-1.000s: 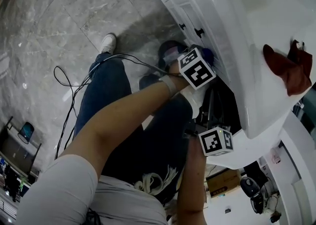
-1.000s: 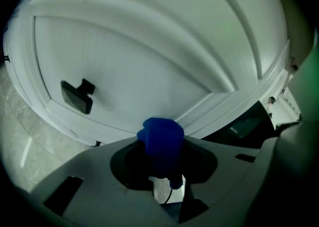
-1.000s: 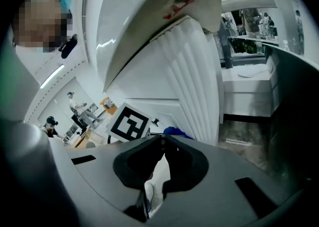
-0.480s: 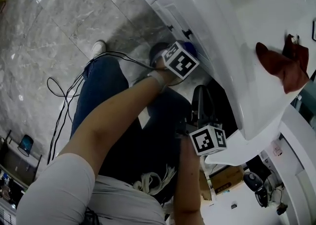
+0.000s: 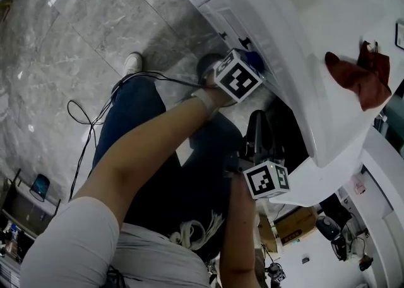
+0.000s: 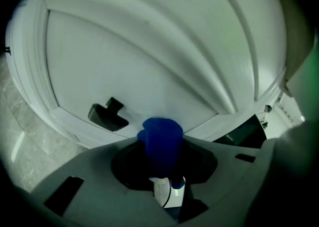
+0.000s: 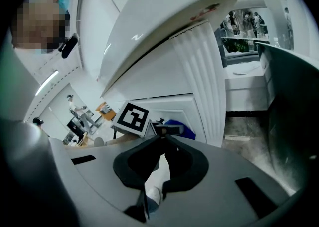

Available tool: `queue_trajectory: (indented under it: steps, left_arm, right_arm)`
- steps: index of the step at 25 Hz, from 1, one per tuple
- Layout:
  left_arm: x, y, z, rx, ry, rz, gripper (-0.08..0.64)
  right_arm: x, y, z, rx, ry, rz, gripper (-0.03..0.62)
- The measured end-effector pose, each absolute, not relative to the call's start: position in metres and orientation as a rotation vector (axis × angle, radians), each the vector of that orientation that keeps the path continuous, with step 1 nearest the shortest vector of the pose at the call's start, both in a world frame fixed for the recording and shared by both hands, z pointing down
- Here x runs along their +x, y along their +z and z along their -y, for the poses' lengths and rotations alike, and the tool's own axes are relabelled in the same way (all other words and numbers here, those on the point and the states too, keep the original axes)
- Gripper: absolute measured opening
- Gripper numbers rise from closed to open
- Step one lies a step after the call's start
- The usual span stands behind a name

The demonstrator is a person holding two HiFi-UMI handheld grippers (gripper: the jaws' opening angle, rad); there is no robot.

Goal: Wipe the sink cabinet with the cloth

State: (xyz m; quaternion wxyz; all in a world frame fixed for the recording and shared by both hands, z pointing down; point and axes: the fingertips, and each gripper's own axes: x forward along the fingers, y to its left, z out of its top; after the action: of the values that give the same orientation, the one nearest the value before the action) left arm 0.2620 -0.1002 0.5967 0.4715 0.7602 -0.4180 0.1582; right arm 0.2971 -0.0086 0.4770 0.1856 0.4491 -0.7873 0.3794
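Note:
A blue cloth is clamped in my left gripper and pressed against the white sink cabinet door, just right of a black handle. In the head view the left gripper with its marker cube holds the cloth against the cabinet front, below the basin's edge. My right gripper hangs lower, under the basin, shut with nothing in it. From the right gripper view, its jaws meet and point at the left gripper's cube and the blue cloth.
A dark red cloth lies on the white sink top. Grey marble floor spreads left, with black cables trailing over the person's leg. A fluted white pedestal stands under the basin. Boxes and clutter sit at lower right.
My left gripper has slid the blue cloth a little along the cabinet door, closer to the black handles. The right gripper has stayed roughly where it was, under the basin.

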Motion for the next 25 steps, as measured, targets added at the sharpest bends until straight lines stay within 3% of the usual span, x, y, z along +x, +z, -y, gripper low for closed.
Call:
queue_trajectory:
  steps: [25]
  left_arm:
    - [0.312,0.495,0.074,2.15,0.392,0.84,0.112]
  right_arm:
    - [0.309,0.449,-0.054,1.471,1.194,2.096,0.037]
